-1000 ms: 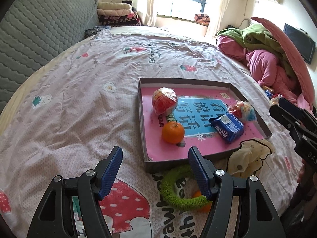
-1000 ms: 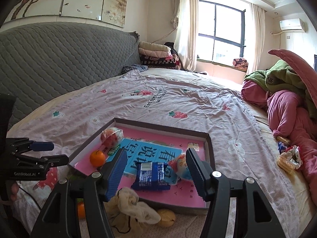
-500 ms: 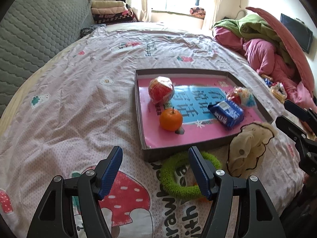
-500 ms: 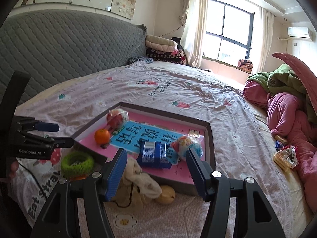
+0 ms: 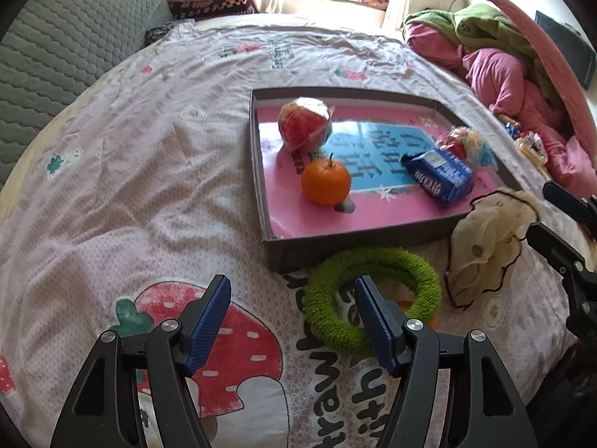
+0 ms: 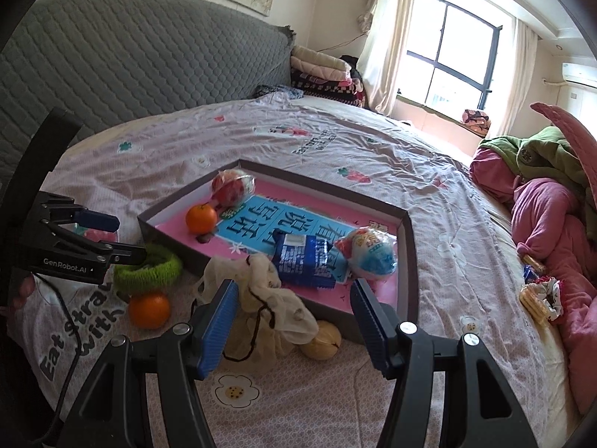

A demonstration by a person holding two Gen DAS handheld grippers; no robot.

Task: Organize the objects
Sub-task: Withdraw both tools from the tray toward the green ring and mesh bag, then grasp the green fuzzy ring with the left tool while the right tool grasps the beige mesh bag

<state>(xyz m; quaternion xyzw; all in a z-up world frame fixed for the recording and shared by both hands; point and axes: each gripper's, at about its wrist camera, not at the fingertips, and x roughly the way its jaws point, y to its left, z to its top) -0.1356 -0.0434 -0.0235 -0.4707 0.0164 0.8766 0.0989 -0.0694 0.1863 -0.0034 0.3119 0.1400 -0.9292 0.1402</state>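
Observation:
A shallow pink-lined tray (image 5: 373, 226) (image 6: 405, 257) lies on the bed. In it are a mandarin (image 5: 325, 182) (image 6: 201, 218), a wrapped red fruit (image 5: 304, 124) (image 6: 232, 187), a blue snack pack (image 5: 438, 176) (image 6: 302, 261) and a wrapped colourful snack (image 5: 466, 143) (image 6: 369, 254). In front of the tray lie a green fuzzy ring (image 5: 373, 298) (image 6: 149, 272), a cream cloth pouch (image 5: 485, 246) (image 6: 268, 298), a loose orange (image 6: 149, 310) and a yellowish fruit (image 6: 321, 343). My left gripper (image 5: 291, 317) (image 6: 112, 239) is open and empty, just above the ring's near edge. My right gripper (image 6: 294, 317) (image 5: 559, 216) is open and empty above the pouch.
A grey quilted headboard (image 6: 130, 67) runs along the left. A pile of pink and green bedding (image 6: 552, 194) (image 5: 503, 59) lies at the right, with snack wrappers (image 6: 537, 295) beside it. Folded blankets (image 6: 321, 71) are stacked by the window.
Both grippers have tilted down and drawn nearer the bed: the left closer to the green ring, the right over the pouch. Both stay open. The objects have not moved.

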